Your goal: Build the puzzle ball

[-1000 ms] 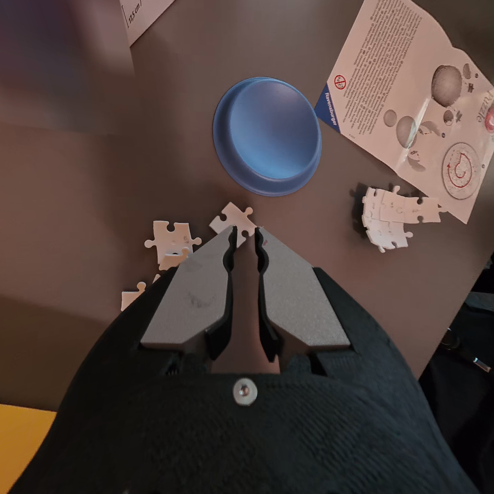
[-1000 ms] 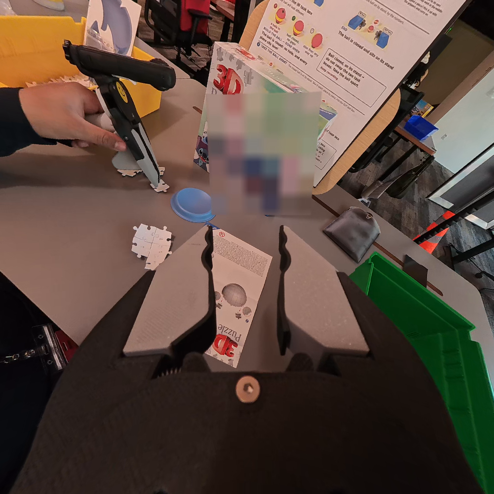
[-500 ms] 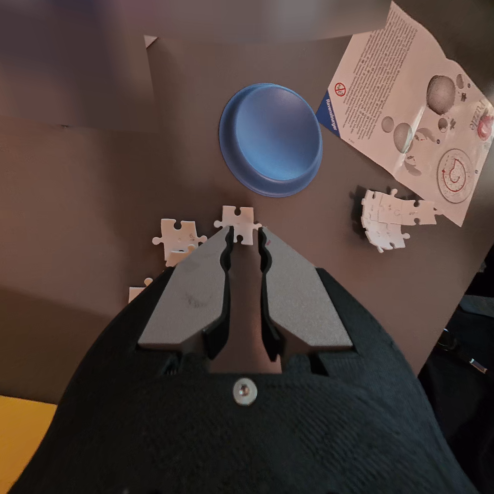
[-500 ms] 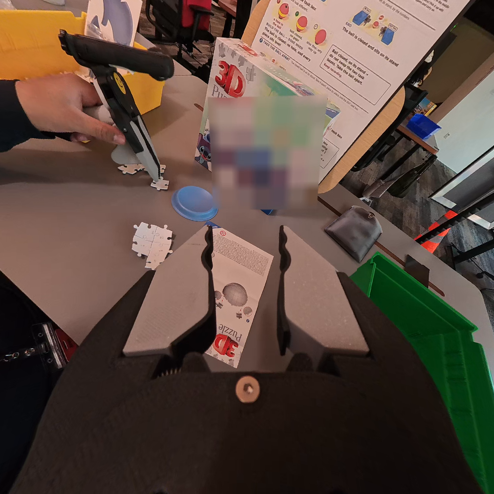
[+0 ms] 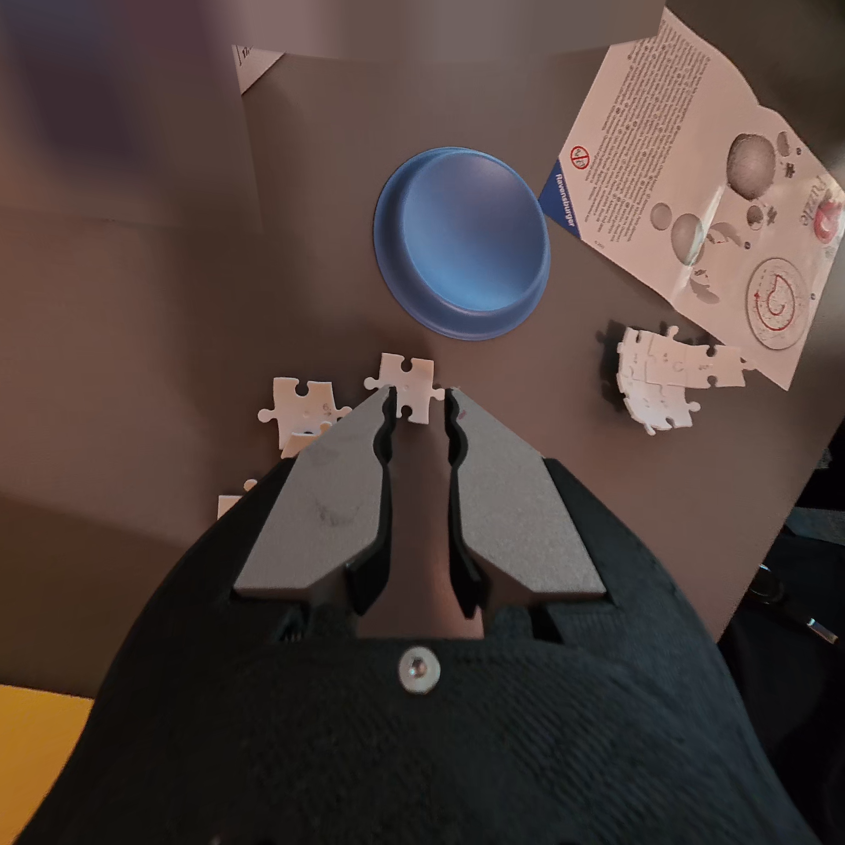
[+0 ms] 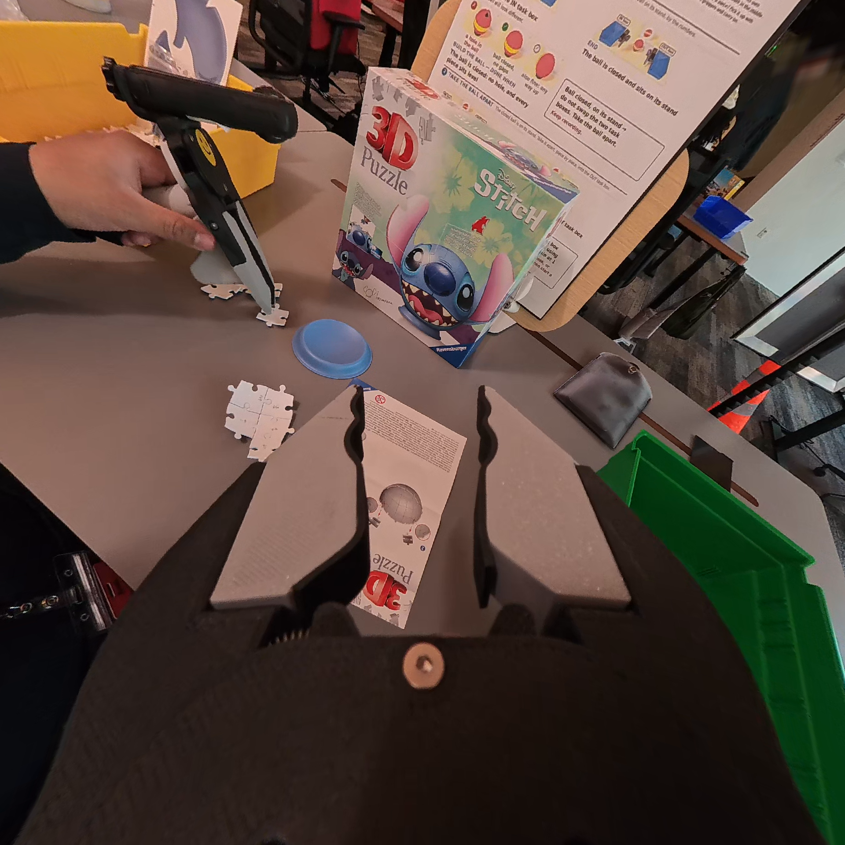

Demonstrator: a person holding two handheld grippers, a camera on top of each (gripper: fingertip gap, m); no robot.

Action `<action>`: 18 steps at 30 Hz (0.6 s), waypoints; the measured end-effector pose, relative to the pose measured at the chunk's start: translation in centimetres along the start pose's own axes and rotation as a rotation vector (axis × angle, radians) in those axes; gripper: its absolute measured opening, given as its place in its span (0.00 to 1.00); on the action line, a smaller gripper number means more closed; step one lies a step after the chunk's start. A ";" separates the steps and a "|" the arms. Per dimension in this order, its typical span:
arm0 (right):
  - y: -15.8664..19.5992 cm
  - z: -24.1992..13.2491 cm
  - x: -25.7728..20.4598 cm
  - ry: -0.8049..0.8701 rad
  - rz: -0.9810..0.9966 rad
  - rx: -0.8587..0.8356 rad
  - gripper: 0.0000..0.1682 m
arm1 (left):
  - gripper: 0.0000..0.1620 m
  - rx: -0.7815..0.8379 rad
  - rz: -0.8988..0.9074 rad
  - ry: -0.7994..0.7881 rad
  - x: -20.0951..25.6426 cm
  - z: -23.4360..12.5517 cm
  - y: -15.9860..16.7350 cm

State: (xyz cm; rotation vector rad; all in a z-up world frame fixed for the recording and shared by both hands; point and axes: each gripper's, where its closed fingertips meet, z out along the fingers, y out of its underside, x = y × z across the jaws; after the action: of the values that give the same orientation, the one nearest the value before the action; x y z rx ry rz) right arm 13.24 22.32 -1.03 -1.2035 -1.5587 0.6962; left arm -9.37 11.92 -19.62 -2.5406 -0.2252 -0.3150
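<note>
In the left wrist view, the left gripper (image 5: 418, 392) is parted around a white puzzle piece (image 5: 406, 387) on the table (image 5: 320, 228), near the blue stand (image 5: 462, 242).

In the right wrist view, the right gripper (image 6: 417, 397) hangs wide apart, empty, above the leaflet (image 6: 411, 462); the green bin's (image 6: 713, 539) contents are hidden, and the yellow bin (image 6: 64, 82) holds pale pieces.

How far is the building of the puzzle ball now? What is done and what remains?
Done: only a small curved patch of joined white pieces lies on the grey table. In hand: the left gripper, open, is at a single loose white piece, not gripping it. The right gripper is open and empty. Left: other loose pieces wait, and the round blue plastic stand is empty.
</note>
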 end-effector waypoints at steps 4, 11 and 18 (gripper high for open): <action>0.0 0.0 -0.1 -0.002 -0.003 -0.003 0.28 | 0.12 0.016 0.042 -0.020 0.2 0.0 -0.4; 0.1 0.1 -0.1 -0.003 -0.002 -0.005 0.28 | 0.25 -0.016 0.129 -0.015 0.4 -0.4 -0.4; 0.0 -0.1 0.1 0.003 0.004 0.000 0.28 | 0.31 -0.099 0.284 0.044 2.2 -2.2 -1.0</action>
State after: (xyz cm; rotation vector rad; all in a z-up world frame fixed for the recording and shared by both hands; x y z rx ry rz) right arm 13.30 22.43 -0.94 -1.2078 -1.5542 0.6960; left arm -7.83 11.69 -16.69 -2.6153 0.1720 -0.2763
